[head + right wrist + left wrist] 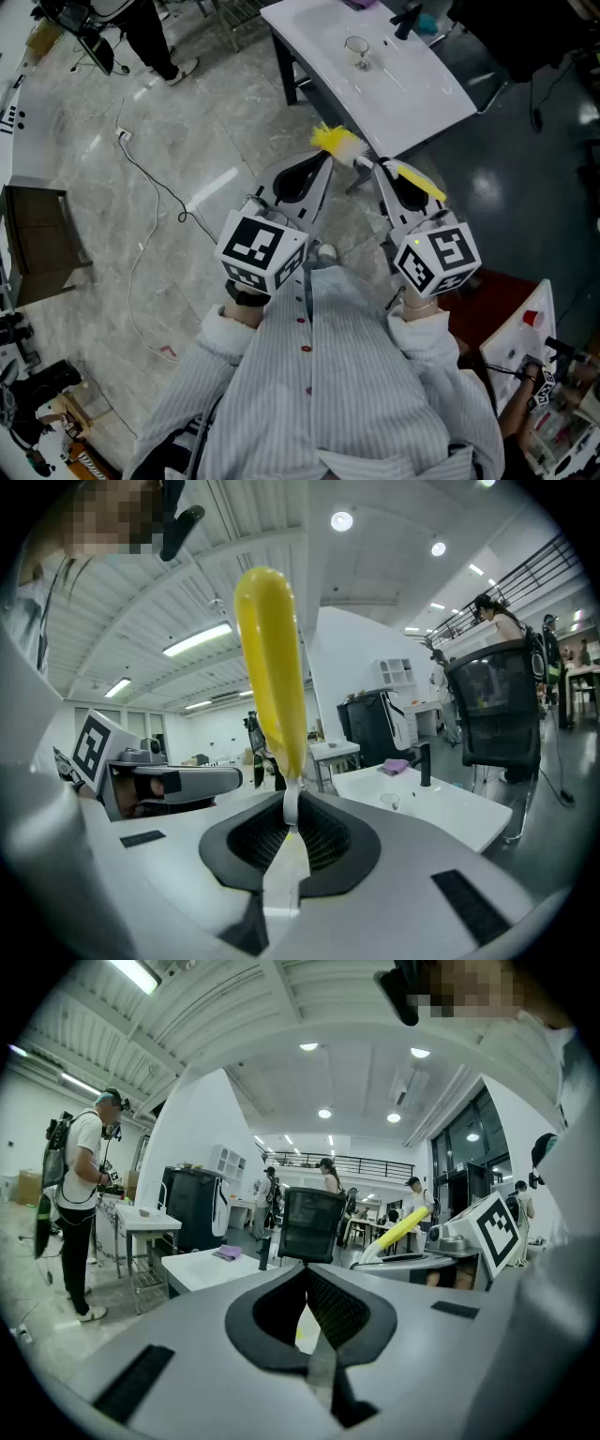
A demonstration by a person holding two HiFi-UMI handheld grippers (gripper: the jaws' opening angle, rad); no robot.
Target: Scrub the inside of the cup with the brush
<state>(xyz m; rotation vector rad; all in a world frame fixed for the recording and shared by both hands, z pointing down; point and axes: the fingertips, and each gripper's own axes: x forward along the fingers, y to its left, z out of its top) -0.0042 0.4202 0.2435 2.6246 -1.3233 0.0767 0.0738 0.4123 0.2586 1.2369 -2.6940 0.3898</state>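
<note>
A clear cup (357, 47) stands on the white table (412, 94) well ahead of both grippers; the right gripper view shows the cup (389, 801) small beyond the jaws. My right gripper (380, 167) is shut on the brush (417, 180), gripping its white shaft. The brush's yellow handle (272, 667) rises above the right gripper (286, 803), and its yellow bristles (333, 141) stick out to the left, in front of the left gripper (326, 161). The left gripper (307, 1279) is shut with nothing held. Both are held in front of the person's chest, over the floor.
On the table lie a purple cloth (396, 766) and a black upright object (425, 764). A black mesh chair (497, 705) stands to the right of it. Cables (141, 187) trail over the marble floor at left. Other people stand in the room (80, 1204).
</note>
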